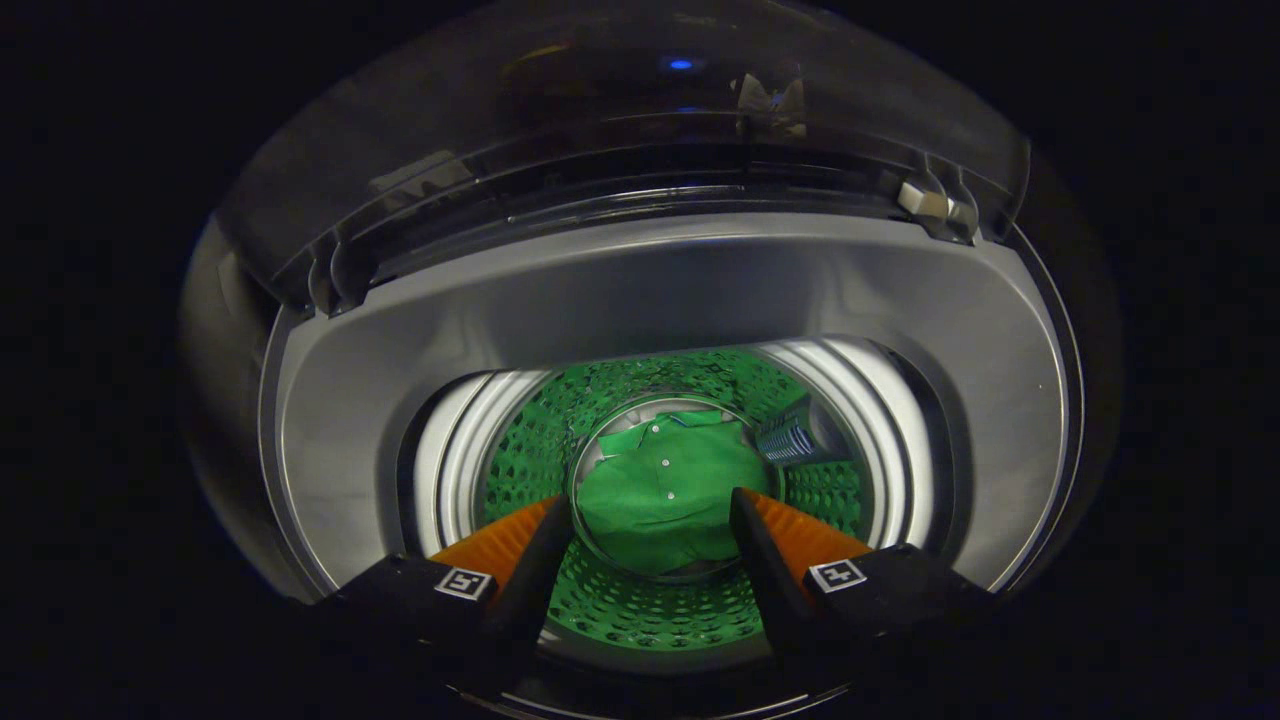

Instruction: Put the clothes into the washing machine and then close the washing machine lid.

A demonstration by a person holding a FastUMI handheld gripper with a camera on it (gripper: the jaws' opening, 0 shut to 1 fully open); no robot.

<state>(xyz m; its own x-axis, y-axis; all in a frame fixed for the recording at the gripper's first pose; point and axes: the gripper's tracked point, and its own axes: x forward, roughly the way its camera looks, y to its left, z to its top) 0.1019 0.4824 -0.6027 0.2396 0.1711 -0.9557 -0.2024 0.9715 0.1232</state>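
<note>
I look straight down into a top-loading washing machine with a grey top rim. A green buttoned shirt lies crumpled at the bottom of the perforated drum, well beyond my fingertips. My gripper hangs above the drum mouth, open, with nothing between its fingers. The dark see-through lid stands raised behind the opening, hinged at the back of the rim.
A white ring lines the drum mouth. A small ribbed filter sits on the drum wall to the right of the shirt. A pale latch piece is at the lid's right hinge.
</note>
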